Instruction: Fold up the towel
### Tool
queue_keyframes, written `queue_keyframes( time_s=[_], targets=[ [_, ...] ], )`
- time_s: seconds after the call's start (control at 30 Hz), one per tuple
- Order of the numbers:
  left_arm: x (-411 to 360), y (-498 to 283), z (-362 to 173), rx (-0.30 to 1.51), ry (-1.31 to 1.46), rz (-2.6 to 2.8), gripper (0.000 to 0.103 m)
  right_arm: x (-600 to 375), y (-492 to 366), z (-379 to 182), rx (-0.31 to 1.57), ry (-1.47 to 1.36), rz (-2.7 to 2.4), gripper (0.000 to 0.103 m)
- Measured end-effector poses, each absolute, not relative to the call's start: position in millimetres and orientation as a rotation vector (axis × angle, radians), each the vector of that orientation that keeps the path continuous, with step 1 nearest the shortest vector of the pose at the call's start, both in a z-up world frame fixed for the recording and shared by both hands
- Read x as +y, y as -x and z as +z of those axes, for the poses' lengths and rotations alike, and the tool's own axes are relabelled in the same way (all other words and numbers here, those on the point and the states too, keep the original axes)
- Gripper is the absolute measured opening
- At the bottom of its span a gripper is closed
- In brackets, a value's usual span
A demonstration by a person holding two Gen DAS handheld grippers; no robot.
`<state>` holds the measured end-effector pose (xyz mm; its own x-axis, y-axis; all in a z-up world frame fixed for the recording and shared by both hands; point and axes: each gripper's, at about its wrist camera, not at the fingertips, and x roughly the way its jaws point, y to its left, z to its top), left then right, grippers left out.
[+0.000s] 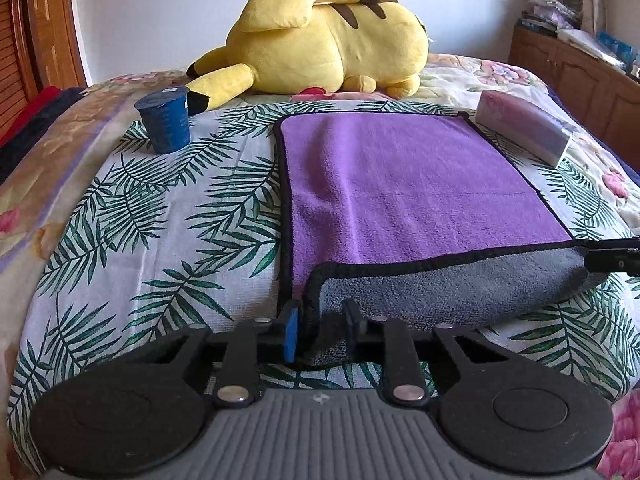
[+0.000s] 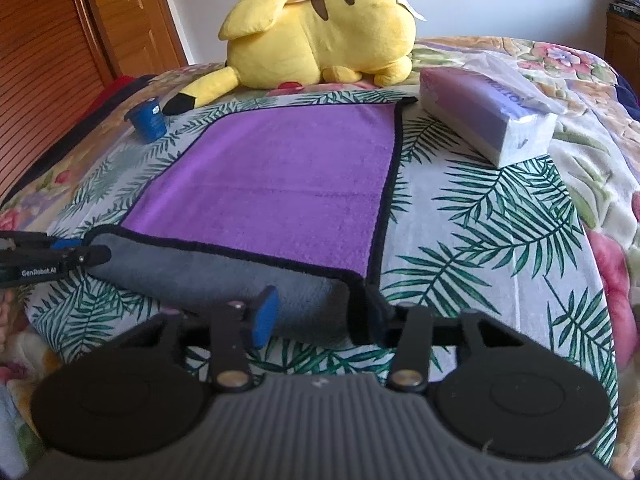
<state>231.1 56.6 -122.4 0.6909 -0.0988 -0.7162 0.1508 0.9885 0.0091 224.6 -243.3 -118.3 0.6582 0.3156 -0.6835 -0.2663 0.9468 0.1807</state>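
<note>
A purple towel (image 1: pixel 400 184) with black trim and a grey underside lies flat on the leaf-print sheet; it also shows in the right wrist view (image 2: pixel 272 184). Its near edge is rolled over, grey side up (image 1: pixel 440 292). My left gripper (image 1: pixel 322 330) holds the near left corner of that grey fold between its jaws, which stand a little apart. My right gripper (image 2: pixel 316 314) holds the near right corner of the fold (image 2: pixel 304 304), jaws wider apart around the thick cloth. Each gripper shows at the edge of the other's view.
A yellow plush toy (image 1: pixel 320 36) lies beyond the towel. A blue cup (image 1: pixel 164 120) stands left of the towel. A tissue pack (image 2: pixel 484 116) lies at its far right corner. A wooden cabinet (image 1: pixel 580 76) stands at the right, a wooden door (image 2: pixel 80 32) at the left.
</note>
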Motion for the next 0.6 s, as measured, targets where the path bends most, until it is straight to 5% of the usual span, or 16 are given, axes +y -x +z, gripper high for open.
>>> queue_keyframes(
  time_s=[0.1,0.43,0.6],
  targets=[
    [55.7,-230.3,-122.3,0.794,-0.071,-0.144,0.018,-244.2,-225.6,-119.7,0.791,-0.060,0.323,0.029],
    [54.6,-230.3,-123.8,0.795,-0.083,-0.146,0.017,-245.1,-226.6,-125.8,0.812,-0.044,0.311,0.022],
    [53.5,-229.5,-124.4,0.790,-0.090,-0.151,0.014,-244.0,-226.6,-126.8,0.811,-0.030,0.318,0.007]
  ],
)
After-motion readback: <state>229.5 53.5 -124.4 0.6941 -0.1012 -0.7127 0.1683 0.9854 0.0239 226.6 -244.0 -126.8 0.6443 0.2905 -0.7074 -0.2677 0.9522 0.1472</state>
